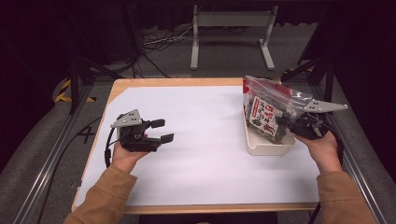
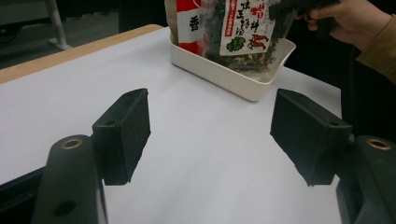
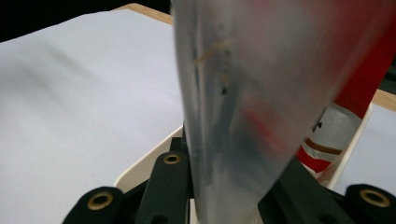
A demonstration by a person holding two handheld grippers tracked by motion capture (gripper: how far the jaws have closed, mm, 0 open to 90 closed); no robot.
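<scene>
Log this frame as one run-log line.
right gripper: shut on clear plastic snack bag | bag: in white rectangular tray | left gripper: open, holds nothing, above white table sheet

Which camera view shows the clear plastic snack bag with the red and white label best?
The high view: the clear plastic snack bag shows whole, standing in the white tray, held by the right gripper. The left gripper view cuts off its top; the right gripper view blurs it.

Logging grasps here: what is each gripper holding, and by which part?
The right gripper pinches the snack bag by its clear edge, over the tray. The left gripper holds nothing.
</scene>
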